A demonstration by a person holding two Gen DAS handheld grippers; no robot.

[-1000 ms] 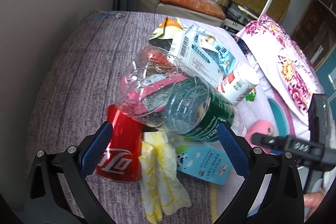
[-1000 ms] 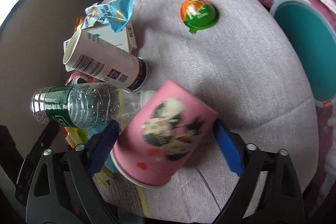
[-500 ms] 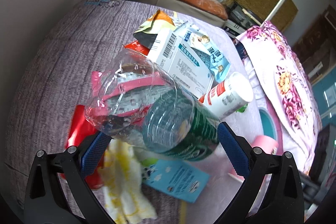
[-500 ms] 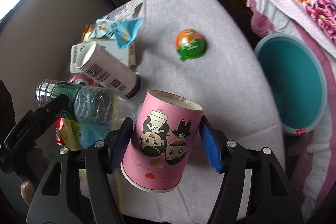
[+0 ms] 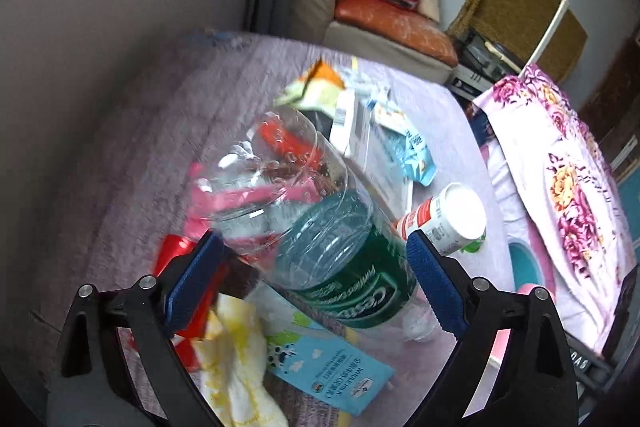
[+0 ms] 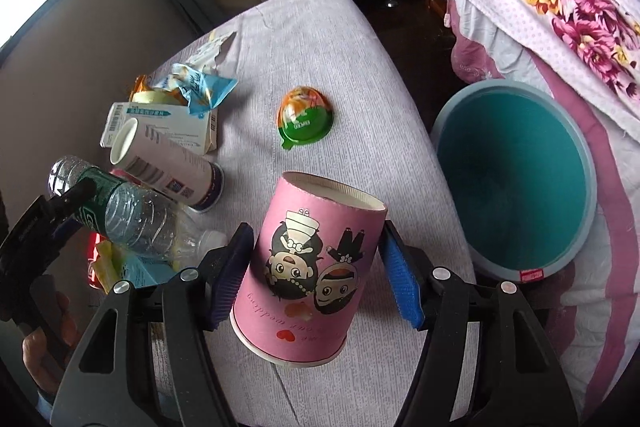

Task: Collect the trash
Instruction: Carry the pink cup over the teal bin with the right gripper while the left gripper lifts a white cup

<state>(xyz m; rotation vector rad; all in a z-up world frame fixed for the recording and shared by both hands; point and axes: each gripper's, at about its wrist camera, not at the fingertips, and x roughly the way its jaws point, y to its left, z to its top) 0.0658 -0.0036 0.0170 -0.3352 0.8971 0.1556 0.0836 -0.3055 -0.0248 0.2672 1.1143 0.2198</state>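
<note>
Right gripper clamps a pink cartoon paper cup beside a teal bin; left gripper, jaws closing, holds a green-labelled plastic bottle.

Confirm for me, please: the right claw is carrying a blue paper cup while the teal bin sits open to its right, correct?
Not quite: the paper cup in the right claw is pink, printed with two cartoon figures, not blue. The right wrist view shows this. The teal bin does sit open to its right.

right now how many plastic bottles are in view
1: a clear plastic bottle with a green label, between the left gripper's closing jaws above the trash pile on the table. Others may lie hidden under the pile.
</note>
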